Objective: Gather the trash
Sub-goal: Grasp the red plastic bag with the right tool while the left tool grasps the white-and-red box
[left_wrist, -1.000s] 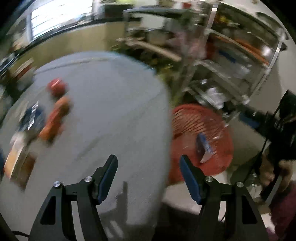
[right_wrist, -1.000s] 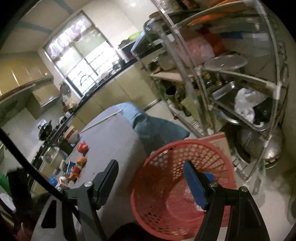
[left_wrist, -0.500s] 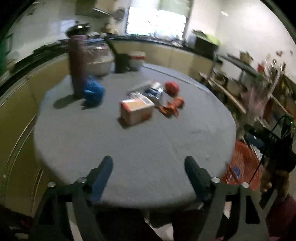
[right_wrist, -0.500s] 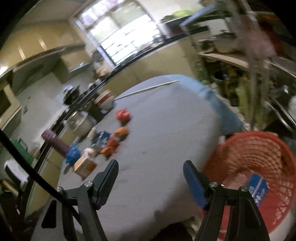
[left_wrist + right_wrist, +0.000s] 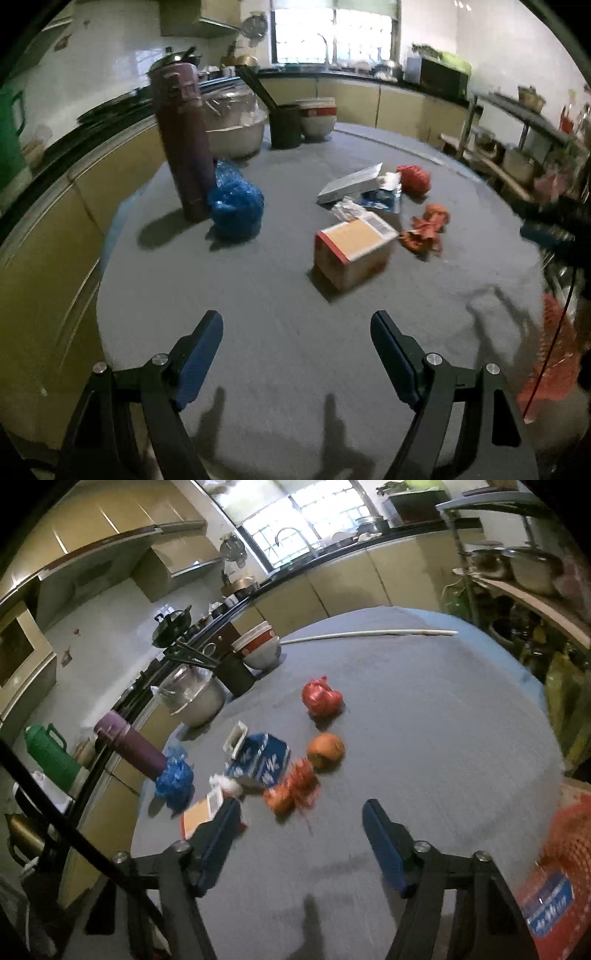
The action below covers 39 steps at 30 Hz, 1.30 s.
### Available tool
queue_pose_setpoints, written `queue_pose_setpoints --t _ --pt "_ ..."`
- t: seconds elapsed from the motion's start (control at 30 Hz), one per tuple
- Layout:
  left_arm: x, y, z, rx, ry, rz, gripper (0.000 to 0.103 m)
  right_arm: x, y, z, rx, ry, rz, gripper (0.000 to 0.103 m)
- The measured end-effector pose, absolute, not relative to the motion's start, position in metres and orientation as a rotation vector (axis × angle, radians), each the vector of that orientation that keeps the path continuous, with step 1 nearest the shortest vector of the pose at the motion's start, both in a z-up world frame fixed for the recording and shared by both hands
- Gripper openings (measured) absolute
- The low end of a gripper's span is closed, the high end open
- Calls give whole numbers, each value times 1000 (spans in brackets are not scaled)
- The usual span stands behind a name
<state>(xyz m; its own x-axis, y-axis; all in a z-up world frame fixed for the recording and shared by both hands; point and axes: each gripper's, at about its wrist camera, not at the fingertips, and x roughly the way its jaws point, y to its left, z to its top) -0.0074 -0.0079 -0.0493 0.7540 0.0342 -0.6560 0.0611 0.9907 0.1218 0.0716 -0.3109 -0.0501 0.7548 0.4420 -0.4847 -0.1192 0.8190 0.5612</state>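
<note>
Two sets of blue-padded black tongs sit nearest to me, both above bare grey tablecloth. My left gripper (image 5: 296, 354) has its jaws spread wide with nothing between them. My right gripper (image 5: 300, 843) also holds nothing, and its jaws are closing.

Beyond them the round table with the matte, finely woven grey cloth (image 5: 280, 369) carries the trash in a loose cluster near its middle. Closest in the left view is a squat cardboard box with a tan top, red edge and white label (image 5: 352, 253), lying slightly tilted. Just right of it is a crumpled orange-red plastic wrapper (image 5: 424, 229), creased and ragged. Behind the box lie a scrap of clear crinkled plastic (image 5: 347, 208), a flattened blue printed carton (image 5: 260, 762) and a flat grey rectangular box (image 5: 351, 183). A knotted red plastic bag, glossy and rounded (image 5: 320, 698), sits farther back. The right view also shows a round orange lump (image 5: 325, 752) beside the wrapper; I cannot tell what it is.

Left of the cluster, a scrunched blue plastic bag (image 5: 234, 205) touches a tall matte purple cylindrical flask (image 5: 183, 142). At the table's far edge stand a steel pot (image 5: 232, 123), a dark cylinder holding chopsticks (image 5: 284, 125) and stacked white bowls with a red band (image 5: 317, 118).

At the right edge, off the table, is a red plastic mesh basket (image 5: 565, 845) with a blue carton inside (image 5: 546, 901).
</note>
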Motion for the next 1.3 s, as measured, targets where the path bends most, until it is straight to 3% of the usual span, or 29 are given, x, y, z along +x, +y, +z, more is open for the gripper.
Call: queue_pose_setpoints --t 0.17,0.6,0.67,0.8,1.07,1.3 --pt "32 -15 -49 175 710 -83 82 142 -300 -43 499 686 319 63" --pt "103 -37 -60 185 748 -304 83 296 -284 -57 450 809 259 63" --pt "108 -39 -65 184 769 -341 83 309 -282 -67 443 853 245 51" --pt "117 -43 -78 190 824 -379 82 307 -282 -68 433 830 266 39" --pt "109 -47 -87 188 849 -406 56 240 -312 -51 506 732 323 39" --pt "71 -61 -76 195 807 -400 55 143 -343 -42 599 654 376 39"
